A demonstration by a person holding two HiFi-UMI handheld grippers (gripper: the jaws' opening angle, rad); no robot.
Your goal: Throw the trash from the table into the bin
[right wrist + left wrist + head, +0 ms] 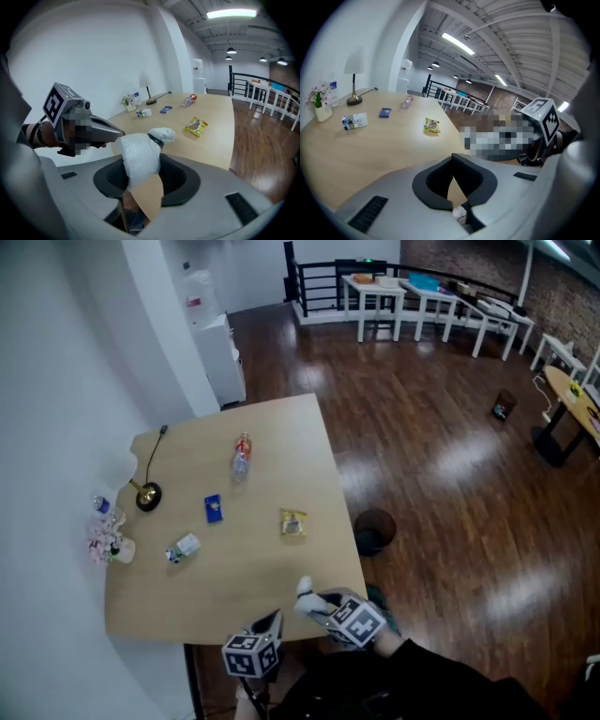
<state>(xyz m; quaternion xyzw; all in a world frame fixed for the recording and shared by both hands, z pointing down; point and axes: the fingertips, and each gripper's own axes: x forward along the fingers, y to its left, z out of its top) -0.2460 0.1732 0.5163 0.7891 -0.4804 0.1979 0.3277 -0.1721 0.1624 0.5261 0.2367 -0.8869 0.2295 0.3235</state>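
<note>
Pinching a wad, the right gripper is hovering nearer the bin, ahead to its right; left gripper jaws are pressing together

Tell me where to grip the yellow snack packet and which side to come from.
Take the yellow snack packet by its near edge, coming down steeply from the person's side of the table. It lies flat, so its broad face offers the jaws nothing to close on; a thin edge probably lifts most easily. Use the left gripper, since the right gripper is shut on a white bag.
</note>
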